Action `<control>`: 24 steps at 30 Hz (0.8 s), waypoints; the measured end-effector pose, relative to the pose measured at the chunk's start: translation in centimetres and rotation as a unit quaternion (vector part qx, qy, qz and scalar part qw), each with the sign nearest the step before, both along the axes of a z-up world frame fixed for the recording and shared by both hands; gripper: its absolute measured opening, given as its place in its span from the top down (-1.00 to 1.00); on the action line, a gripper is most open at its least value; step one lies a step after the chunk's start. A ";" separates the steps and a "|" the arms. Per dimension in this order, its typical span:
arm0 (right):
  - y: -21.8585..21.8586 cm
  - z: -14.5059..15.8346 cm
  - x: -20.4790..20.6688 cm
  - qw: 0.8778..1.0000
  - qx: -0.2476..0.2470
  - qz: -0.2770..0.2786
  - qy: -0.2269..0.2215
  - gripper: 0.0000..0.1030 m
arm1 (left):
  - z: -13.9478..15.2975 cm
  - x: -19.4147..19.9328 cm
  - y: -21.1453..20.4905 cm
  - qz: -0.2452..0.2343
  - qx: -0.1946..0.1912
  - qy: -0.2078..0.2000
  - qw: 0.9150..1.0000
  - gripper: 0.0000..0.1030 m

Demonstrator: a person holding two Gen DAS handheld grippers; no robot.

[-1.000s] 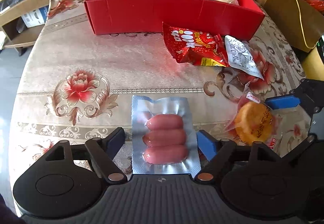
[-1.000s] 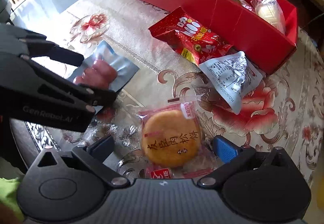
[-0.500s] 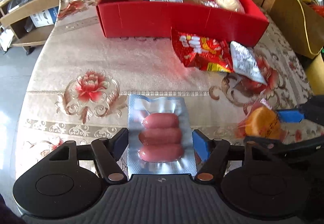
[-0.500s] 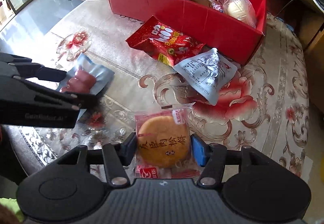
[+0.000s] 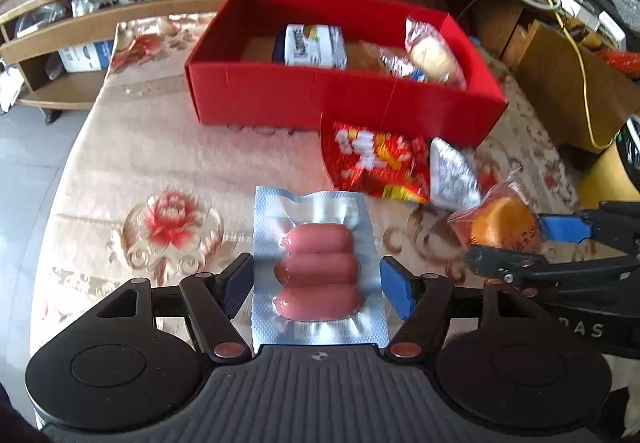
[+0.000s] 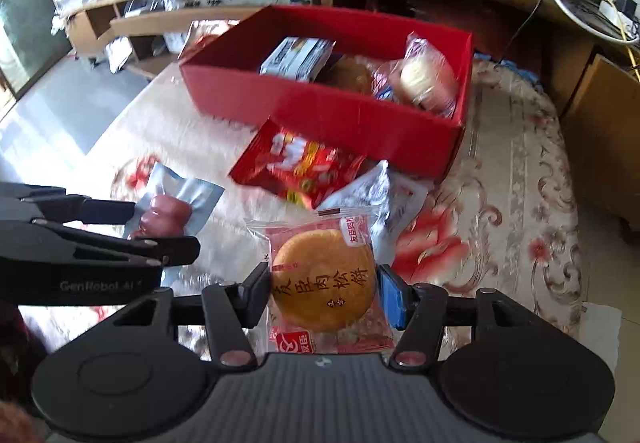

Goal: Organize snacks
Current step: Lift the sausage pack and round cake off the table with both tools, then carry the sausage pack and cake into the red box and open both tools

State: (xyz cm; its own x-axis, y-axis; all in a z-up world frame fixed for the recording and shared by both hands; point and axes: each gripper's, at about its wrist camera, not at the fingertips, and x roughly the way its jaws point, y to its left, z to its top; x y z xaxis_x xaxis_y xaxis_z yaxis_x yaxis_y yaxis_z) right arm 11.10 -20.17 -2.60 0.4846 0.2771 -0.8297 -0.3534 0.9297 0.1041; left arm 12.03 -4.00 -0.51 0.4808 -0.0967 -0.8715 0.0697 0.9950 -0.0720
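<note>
The left gripper [image 5: 317,285] is clamped on the sausage pack [image 5: 318,273]; beside it, the right gripper [image 6: 323,293] seemingly pinches the wrapped pastry [image 6: 325,280].

Both claws closed: left claw [image 5: 316,283] on sausage pack [image 5: 318,271], right claw [image 6: 323,293] on pastry [image 6: 324,281]; both lifted.

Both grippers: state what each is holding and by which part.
Left gripper clamps the sausage pack by its two side edges. Right gripper clamps the wrapped round cake across its sides.
</note>
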 end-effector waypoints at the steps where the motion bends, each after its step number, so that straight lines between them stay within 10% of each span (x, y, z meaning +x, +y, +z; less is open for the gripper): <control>1: 0.0 0.2 0.1 1.000 0.003 -0.003 -0.001 -0.06 | 0.2 0.1 -0.1 0.000 -0.002 -0.003 1.000 -0.43; 24: -1.3 4.8 5.5 0.994 0.057 -0.079 -0.060 -0.06 | 4.6 6.2 -1.2 0.014 -0.006 -0.076 0.997 -0.43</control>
State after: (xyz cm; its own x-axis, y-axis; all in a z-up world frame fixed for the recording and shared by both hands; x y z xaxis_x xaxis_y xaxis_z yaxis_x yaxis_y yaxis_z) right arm 16.60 -21.46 2.23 0.6221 0.2785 -0.7317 -0.2208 0.9591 0.1773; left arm 18.26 -5.20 4.11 0.6101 -0.0914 -0.7871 0.0536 0.9958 -0.0741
